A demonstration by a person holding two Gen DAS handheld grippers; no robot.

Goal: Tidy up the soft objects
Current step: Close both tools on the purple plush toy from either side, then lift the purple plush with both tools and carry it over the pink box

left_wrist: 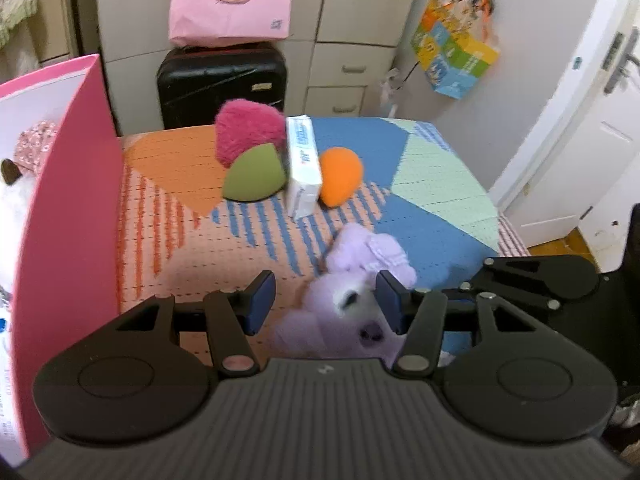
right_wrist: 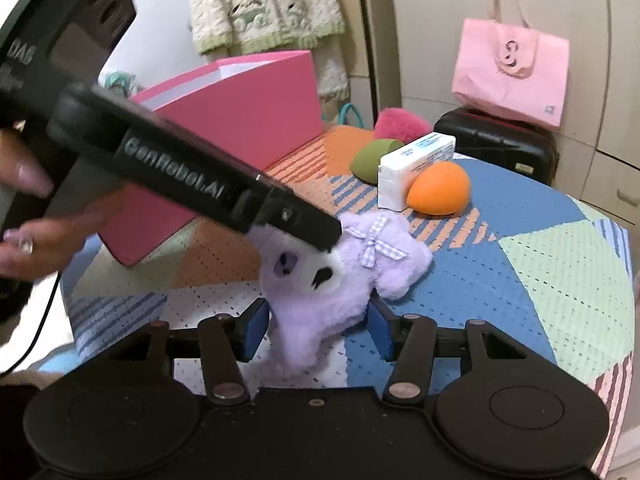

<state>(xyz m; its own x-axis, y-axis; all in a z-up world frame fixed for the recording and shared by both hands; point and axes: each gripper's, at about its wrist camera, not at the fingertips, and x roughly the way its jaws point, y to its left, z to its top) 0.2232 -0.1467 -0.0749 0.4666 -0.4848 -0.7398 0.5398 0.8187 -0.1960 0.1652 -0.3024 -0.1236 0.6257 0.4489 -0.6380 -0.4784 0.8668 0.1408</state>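
Observation:
A lilac plush toy (left_wrist: 352, 300) (right_wrist: 340, 284) with a checked bow lies on the patchwork table. My left gripper (left_wrist: 326, 300) is open, its blue pads either side of the toy's head. My right gripper (right_wrist: 316, 330) is open, its blue pads either side of the toy's lower body, not pressing it. The left gripper's black body (right_wrist: 192, 184) crosses the right wrist view and ends over the toy's head. A pink fluffy heart (left_wrist: 248, 132), a green sponge (left_wrist: 254, 176), an orange sponge (left_wrist: 340, 176) and a white tissue pack (left_wrist: 302, 164) sit further back.
A tall pink box (left_wrist: 68, 220) (right_wrist: 224, 132) stands open at the left with a plush inside (left_wrist: 24, 168). Beyond the table are a black suitcase (left_wrist: 222, 84) with a pink bag (left_wrist: 230, 0) on it, drawers and a white door (left_wrist: 580, 120).

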